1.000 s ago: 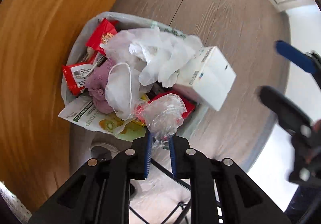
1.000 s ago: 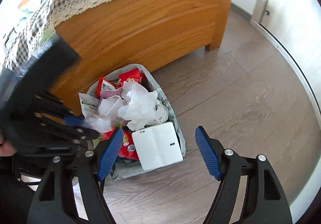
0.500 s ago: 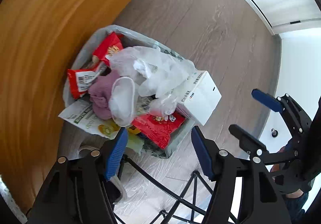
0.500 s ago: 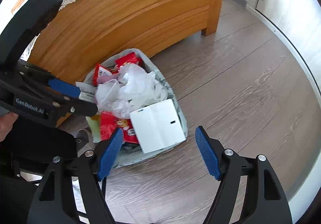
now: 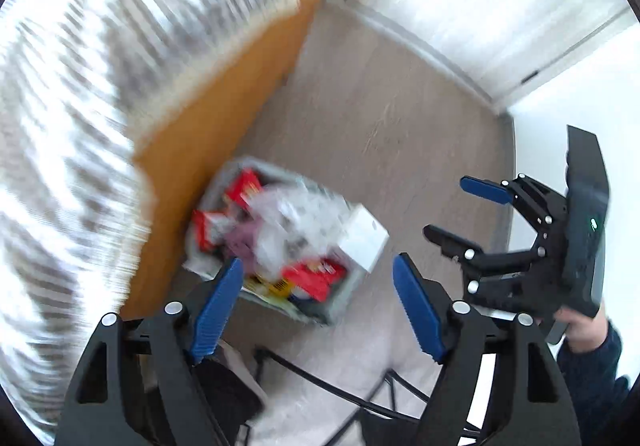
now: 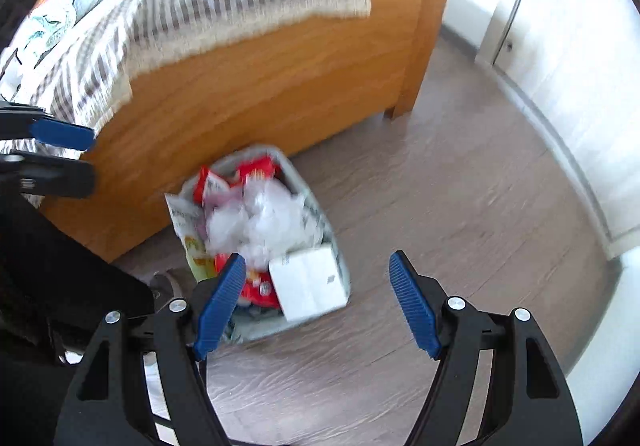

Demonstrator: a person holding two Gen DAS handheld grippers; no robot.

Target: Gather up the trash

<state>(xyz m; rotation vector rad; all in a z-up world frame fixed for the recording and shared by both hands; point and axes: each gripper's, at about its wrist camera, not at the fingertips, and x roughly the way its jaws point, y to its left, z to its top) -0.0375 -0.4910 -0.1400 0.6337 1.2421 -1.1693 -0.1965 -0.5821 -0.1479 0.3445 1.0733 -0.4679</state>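
Trash [image 6: 260, 222] sitting heaped in grey bin [image 6: 308, 202] on wood floor [image 6: 460, 206], bin touching side of wooden bed [image 6: 260, 86]. White box [image 6: 308, 282] lying on near right edge of heap, red wrappers [image 6: 256, 170] showing at far side, clear plastic in middle. Left gripper [image 5: 318, 306] hanging above bin, jaws having just been opening, nothing between them. Right gripper [image 6: 316, 300] also spread wide, gripping nothing. Left view blurring.
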